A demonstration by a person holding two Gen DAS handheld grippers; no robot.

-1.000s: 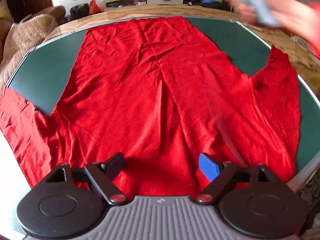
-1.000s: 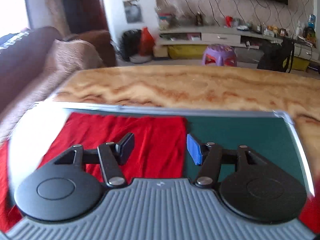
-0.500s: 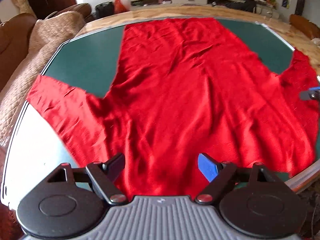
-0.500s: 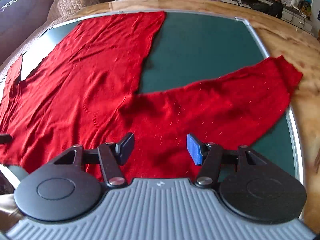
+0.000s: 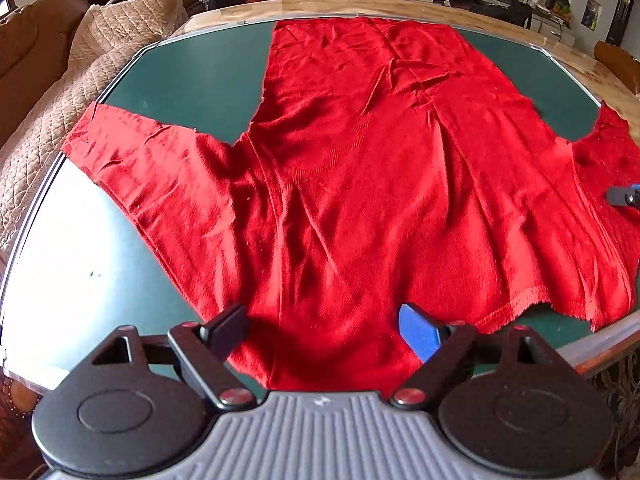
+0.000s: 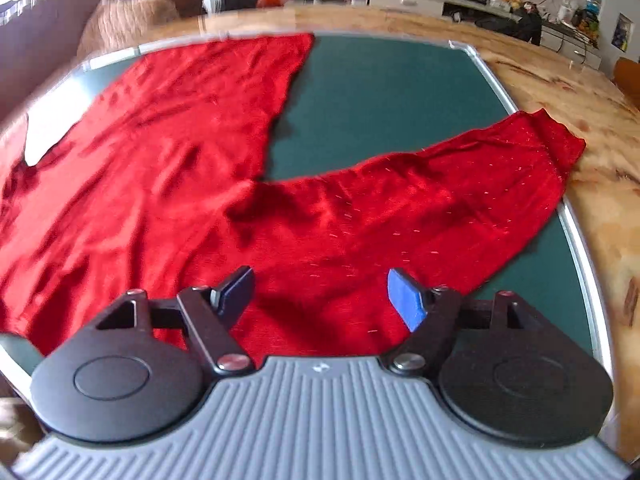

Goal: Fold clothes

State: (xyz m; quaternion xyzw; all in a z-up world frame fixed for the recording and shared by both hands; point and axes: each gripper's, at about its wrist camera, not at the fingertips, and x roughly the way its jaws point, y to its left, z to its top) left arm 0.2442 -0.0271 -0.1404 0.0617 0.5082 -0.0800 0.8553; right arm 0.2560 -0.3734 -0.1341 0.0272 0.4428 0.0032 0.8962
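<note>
I see the red knit long-sleeved sweater (image 5: 380,184) spread flat on the green worktop (image 5: 192,76), long axis toward 12 o'clock, with my left gripper (image 5: 324,330) and right gripper (image 6: 322,294) both spread, empty, hovering by its near edge, one per sleeve side.

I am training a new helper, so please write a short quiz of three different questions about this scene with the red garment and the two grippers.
1. True or false: the red garment lies spread flat on the green mat.
2. The right gripper is: A) open, holding nothing; B) shut on a sleeve; C) out of view.
3. Fill in: the right sleeve ends past the mat, on the ____ table.

Key: 1 true; 2 A; 3 wooden.
</note>
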